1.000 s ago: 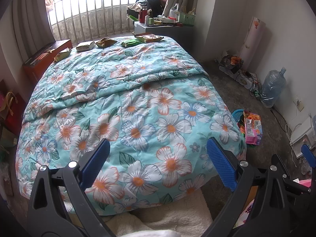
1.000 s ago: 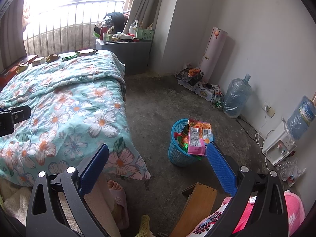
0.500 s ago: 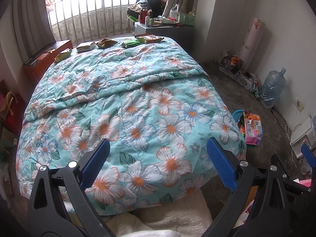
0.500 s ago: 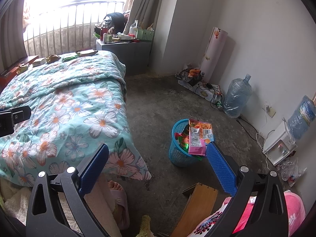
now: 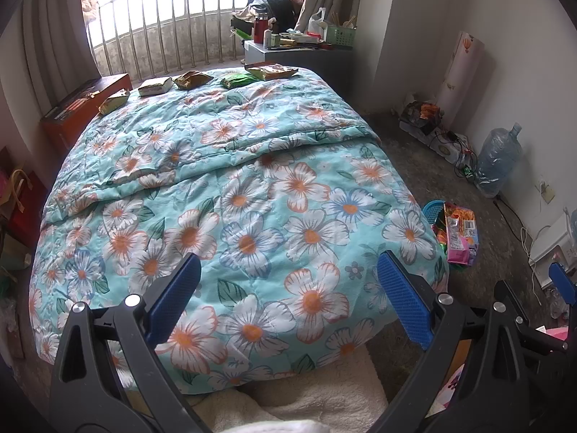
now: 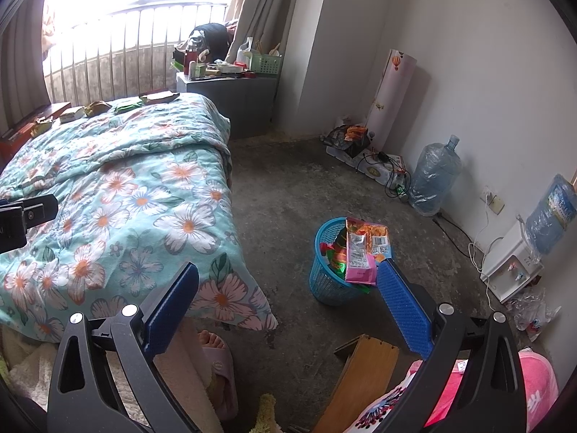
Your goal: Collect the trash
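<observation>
Several snack wrappers lie in a row at the far end of the bed: a gold one, a pale one, a crumpled gold one, a green one and a flat brown one. A blue mesh basket stuffed with wrappers stands on the floor right of the bed; it also shows in the left wrist view. My left gripper is open and empty over the near end of the bed. My right gripper is open and empty, near the basket.
The floral quilt covers the bed. A grey cabinet with clutter stands at the bed's far right. Water jugs, cables and a white appliance line the right wall. A slippered foot and a wooden board are near me.
</observation>
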Available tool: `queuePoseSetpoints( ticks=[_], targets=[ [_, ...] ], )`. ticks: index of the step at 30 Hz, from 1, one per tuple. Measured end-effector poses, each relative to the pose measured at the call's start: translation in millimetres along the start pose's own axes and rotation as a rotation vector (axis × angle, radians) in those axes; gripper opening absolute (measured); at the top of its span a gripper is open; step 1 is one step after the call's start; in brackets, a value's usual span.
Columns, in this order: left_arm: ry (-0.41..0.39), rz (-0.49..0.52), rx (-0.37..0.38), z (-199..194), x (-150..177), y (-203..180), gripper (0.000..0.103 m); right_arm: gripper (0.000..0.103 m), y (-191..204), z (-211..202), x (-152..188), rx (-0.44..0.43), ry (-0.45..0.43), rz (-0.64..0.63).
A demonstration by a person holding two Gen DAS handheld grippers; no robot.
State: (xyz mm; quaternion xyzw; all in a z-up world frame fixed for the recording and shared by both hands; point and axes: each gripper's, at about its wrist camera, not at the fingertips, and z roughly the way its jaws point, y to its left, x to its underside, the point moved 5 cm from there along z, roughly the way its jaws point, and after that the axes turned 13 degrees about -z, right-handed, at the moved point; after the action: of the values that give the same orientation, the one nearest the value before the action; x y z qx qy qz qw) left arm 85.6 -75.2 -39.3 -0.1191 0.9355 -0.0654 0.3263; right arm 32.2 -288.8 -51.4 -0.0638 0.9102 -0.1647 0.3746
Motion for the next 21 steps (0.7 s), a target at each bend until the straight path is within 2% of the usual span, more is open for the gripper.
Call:
queuePoseSetpoints(
  ticks=[21],
  targets=[
    [0.001, 0.003, 0.0, 0.3, -0.5, -0.2, 0.094, 0.096, 2.9, 0.7, -2.2, -0.004, 0.0, 0.002]
  ],
)
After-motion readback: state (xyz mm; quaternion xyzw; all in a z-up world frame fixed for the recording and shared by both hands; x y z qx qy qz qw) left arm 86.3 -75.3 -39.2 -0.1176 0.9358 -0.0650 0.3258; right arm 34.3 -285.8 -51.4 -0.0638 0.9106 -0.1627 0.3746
